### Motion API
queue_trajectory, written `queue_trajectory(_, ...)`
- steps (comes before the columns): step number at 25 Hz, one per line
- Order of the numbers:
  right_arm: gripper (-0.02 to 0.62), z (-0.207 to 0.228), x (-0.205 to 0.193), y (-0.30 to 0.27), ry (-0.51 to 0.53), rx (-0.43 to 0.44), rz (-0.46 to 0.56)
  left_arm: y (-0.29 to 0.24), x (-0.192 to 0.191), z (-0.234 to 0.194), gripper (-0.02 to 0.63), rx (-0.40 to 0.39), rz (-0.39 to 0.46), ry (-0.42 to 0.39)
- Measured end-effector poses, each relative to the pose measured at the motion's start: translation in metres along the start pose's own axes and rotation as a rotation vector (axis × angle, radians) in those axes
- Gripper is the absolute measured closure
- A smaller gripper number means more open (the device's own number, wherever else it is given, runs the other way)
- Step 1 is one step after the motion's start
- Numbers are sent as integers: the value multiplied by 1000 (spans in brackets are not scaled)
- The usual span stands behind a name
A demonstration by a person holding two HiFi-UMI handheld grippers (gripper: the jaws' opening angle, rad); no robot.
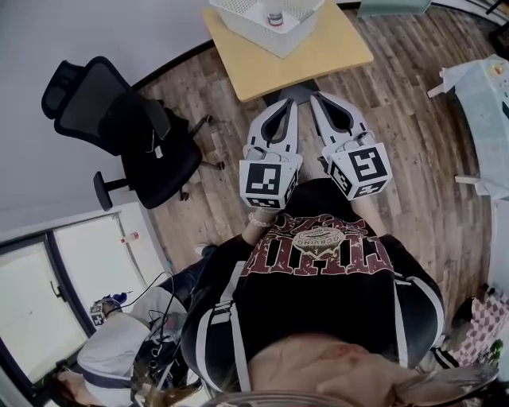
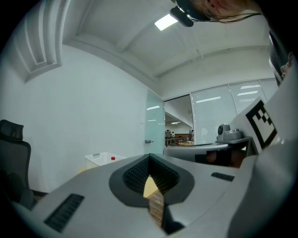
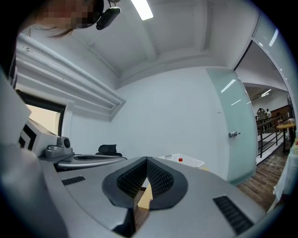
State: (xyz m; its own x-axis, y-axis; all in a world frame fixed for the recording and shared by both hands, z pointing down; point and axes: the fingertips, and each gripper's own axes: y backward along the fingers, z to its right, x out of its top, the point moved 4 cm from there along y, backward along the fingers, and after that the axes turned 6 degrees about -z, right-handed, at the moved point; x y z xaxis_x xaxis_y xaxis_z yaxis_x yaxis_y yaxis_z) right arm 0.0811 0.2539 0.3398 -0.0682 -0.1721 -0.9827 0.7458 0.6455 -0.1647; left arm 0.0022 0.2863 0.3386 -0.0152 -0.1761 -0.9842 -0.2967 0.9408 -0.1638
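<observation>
I hold both grippers side by side in front of my chest, pointing at a yellow table [image 1: 318, 52]. The left gripper [image 1: 289, 105] is shut, its tips meeting with nothing between them; the left gripper view shows the same closed tips [image 2: 149, 155]. The right gripper [image 1: 318, 97] is likewise shut and empty, its tips [image 3: 146, 159] touching. A white slotted basket [image 1: 266, 24] stands on the table beyond both grippers. Inside it is a small bottle [image 1: 275, 16] with a red cap [image 2: 112, 158]. Neither gripper touches the table or basket.
A black office chair [image 1: 127, 135] stands left of the table on the wooden floor. A white table [image 1: 489, 103] is at the right edge. Another person [image 1: 111, 350] sits low at the left behind me. A frosted glass door [image 3: 233, 135] is off to the right.
</observation>
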Motion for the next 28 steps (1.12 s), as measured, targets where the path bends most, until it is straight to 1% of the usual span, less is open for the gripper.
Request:
queue_trajectory(7, 578, -6, -3, -26, -17, -30, -8, -7, -3, -26, 560, -33, -17, -9)
queue_trajectory(18, 578, -10, -7, -46, -2, -71, -50, -15, -6, -49, 560, -78, -32, 29)
queue_trajectory(25, 578, -3, 0, -73, 3, -59, -56, -34, 1, -68, 560, -76, -27, 40)
queue_trajectory(28, 578, 8, 5, -85, 3, -55, -56, -48, 6, -75, 560, -71, -23, 39)
